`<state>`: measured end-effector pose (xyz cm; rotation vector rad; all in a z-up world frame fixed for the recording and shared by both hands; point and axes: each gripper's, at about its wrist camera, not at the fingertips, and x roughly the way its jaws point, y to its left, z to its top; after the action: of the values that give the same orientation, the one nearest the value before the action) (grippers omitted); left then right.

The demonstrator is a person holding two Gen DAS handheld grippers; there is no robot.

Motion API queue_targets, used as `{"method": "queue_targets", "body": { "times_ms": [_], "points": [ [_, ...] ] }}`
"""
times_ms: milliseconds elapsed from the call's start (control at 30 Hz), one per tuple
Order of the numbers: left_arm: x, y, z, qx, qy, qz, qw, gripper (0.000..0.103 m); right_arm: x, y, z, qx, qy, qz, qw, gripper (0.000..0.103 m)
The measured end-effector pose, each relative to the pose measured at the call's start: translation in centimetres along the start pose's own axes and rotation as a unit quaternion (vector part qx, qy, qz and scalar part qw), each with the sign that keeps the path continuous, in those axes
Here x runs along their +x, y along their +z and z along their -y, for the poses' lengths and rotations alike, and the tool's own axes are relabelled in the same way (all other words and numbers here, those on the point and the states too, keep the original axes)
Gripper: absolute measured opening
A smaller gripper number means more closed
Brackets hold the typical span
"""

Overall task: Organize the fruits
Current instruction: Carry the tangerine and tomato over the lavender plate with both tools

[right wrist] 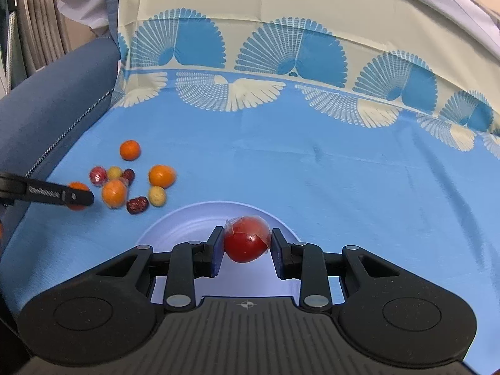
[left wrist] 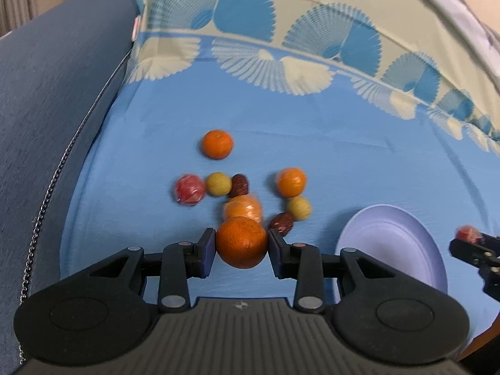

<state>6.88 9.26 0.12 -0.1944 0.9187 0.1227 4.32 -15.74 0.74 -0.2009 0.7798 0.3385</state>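
Barely started: plate [right wrist: 175,228] empty. Right gripper [right wrist: 247,247] clamps wrapped red fruit [right wrist: 245,243] over it; left gripper [left wrist: 241,243] grips orange [left wrist: 241,242]. Nine fruits [right wrist: 132,181] loose on sheet [right wrist: 312,172], 10 o'clock of plate.

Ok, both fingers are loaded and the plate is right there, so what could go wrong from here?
1. The right gripper holds the red plastic-wrapped fruit partly by its loose film, so it might slip before reaching the pale lilac plate.
2. The round orange in the left gripper is pinched only at its sides and could roll out.
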Motion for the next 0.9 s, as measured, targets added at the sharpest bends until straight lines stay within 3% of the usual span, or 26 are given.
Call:
{"method": "queue_targets", "body": {
  "times_ms": [267,467,633,900],
  "points": [
    [-1.2,-0.5,1.9,0.027,-0.02,0.028,0.999,0.039,-0.2,-0.3,0.0,-0.003,0.001,0.003,1.0,0.033],
    [-1.0,-2.6,3.5,0.011,-0.04,-0.005,0.9991,0.039,0.2,-0.2,-0.4,-0.005,0.002,0.005,1.0,0.033],
    [-1.2,-2.9,5.2,0.058,-0.055,0.018,0.9966,0.039,0.6,-0.2,-0.6,-0.008,0.001,0.002,1.0,0.033],
    [-0.1,-2.9,5.8,0.067,-0.066,0.013,0.9955,0.039,1.1,-0.3,0.0,-0.005,-0.007,-0.005,1.0,0.033]
  ]
}}
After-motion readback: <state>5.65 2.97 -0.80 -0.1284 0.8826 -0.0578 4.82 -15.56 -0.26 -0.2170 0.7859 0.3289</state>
